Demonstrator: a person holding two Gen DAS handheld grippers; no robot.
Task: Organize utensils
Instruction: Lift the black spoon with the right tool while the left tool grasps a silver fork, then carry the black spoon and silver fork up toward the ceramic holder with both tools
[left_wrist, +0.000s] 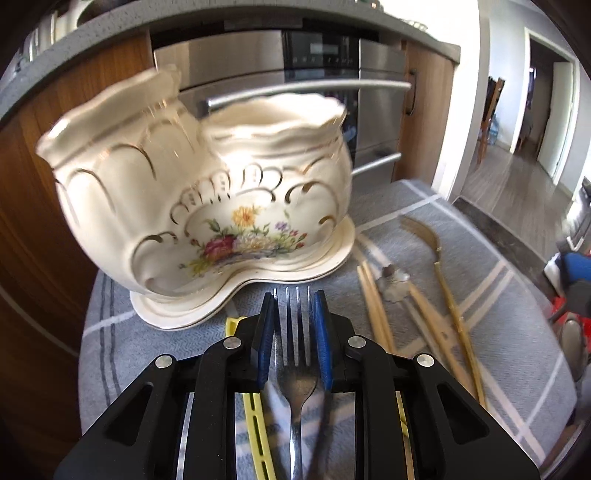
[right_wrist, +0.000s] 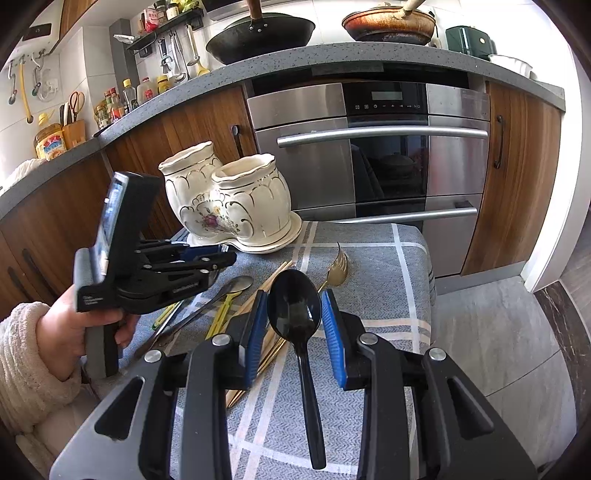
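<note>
- The left gripper (left_wrist: 294, 306) has a steel fork (left_wrist: 297, 354) between its blue pads; the fork's widest part sits against both pads, so I read this as a grip on it, though the blur leaves the contact less than certain.
- The fork's long axis runs along the fingers, tines forward and pointing at the base of the ceramic utensil holder (left_wrist: 207, 192).
- That holder, cream with gold trim and a flower print, stands on its matching saucer (left_wrist: 236, 295) at the far edge of the grey checked cloth (left_wrist: 480, 295), just ahead of the left gripper and above the tines.
- The right gripper (right_wrist: 294, 317) has a black plastic spoon (right_wrist: 295, 314) between its pads, bowl forward, handle trailing toward the camera; the bowl nearly fills the gap, and whether the pads press on it I cannot tell.
- The left hand is the nearer to the holder; the right stays farther back.
- Wooden chopsticks (left_wrist: 373, 306) and a gold fork (right_wrist: 334, 271) lie loose on the cloth to the right.
- Likely next: lift the fork's tip over the rim, then drop it in.
</note>
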